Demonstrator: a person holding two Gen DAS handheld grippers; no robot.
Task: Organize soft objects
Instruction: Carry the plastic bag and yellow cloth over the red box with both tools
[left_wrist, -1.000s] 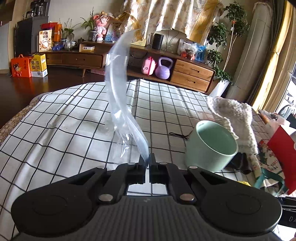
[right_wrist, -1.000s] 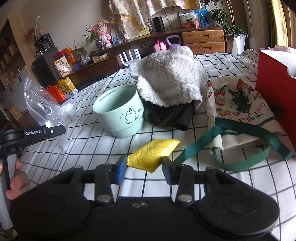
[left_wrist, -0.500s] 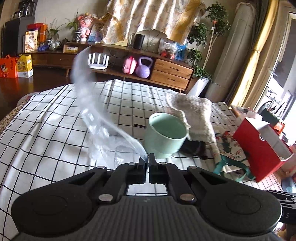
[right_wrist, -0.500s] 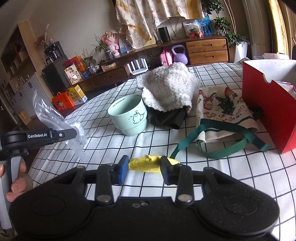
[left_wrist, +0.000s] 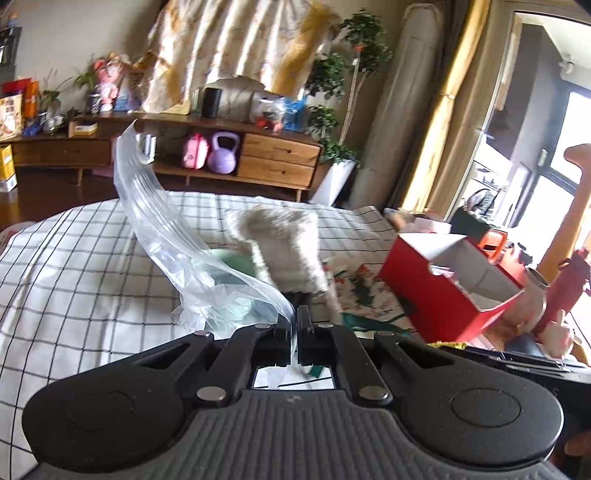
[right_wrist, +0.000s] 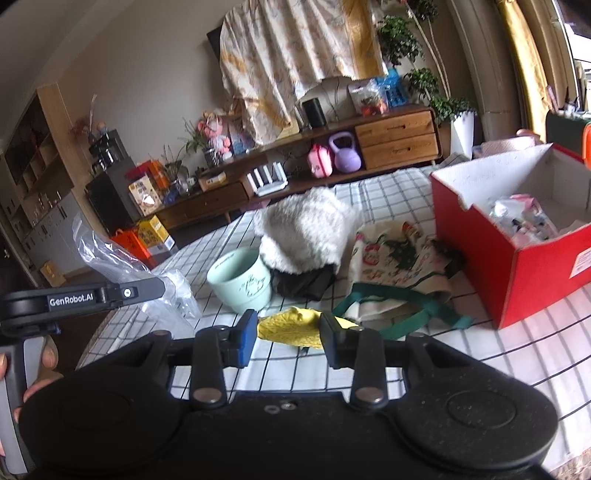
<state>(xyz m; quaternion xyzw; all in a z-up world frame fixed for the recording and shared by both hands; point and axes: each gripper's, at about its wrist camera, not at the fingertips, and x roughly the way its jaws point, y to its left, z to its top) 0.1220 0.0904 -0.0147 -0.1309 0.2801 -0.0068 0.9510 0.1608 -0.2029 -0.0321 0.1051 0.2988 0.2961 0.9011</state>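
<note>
Checked tablecloth covers the table, living-room sideboard behind. Left gripper: fingers pressed together, pinching clear plastic bag, which hangs limp above the near-left edge. Right gripper: fingers spread, straddling yellow cloth, contact unclear. Mid-table: mint cup, fluffy white textile touching it, tote bag. Red box at far right. Risk: bag mouth collapsed, so cloth may snag or slip.

Black-checked white tablecloth, red box, yellow cloth, mint-green cup.
</note>
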